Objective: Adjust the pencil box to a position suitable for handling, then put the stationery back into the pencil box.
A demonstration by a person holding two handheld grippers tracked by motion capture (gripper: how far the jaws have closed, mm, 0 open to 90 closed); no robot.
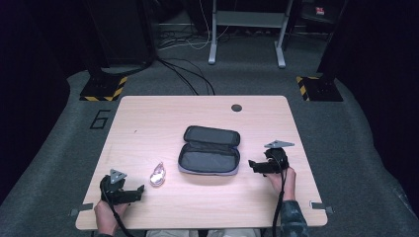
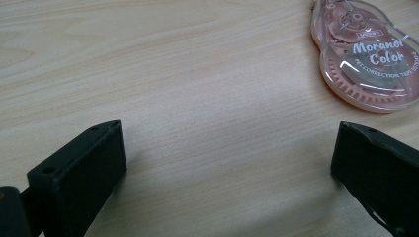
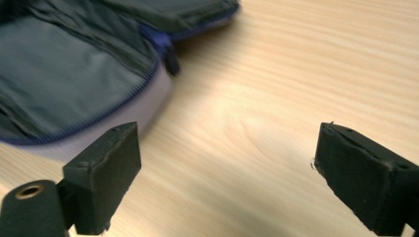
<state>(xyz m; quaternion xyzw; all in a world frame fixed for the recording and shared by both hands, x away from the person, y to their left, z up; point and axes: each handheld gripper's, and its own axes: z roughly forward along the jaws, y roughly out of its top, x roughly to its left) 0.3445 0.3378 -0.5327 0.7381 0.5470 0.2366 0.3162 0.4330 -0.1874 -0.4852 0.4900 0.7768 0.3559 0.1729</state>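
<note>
The correction tape [image 2: 368, 57] lay on the table [image 1: 207, 197] just ahead and right of the left gripper [image 2: 227, 163], whose jaws stood wide apart, holding nothing; the right gripper [image 3: 227, 173] gaped beside the pencil case [image 3: 64, 89].

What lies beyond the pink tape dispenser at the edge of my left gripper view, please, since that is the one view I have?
Observer: In the high view, an open pencil case lies flat mid-table, to the right of the correction tape, apart from it.
Operator: Thank you. Is anything inside the case?
Observer: Its dark lining shows bare in the right gripper view; I see nothing in it.
Operator: And where is the other hand-held gripper?
Observer: The right hand-held gripper rests on the table just right of the case, jaws wide apart, holding nothing.
Operator: Is mine lined up with the tape?
Observer: From above, the left hand-held gripper sits below-left of the tape, not touching it.
</note>
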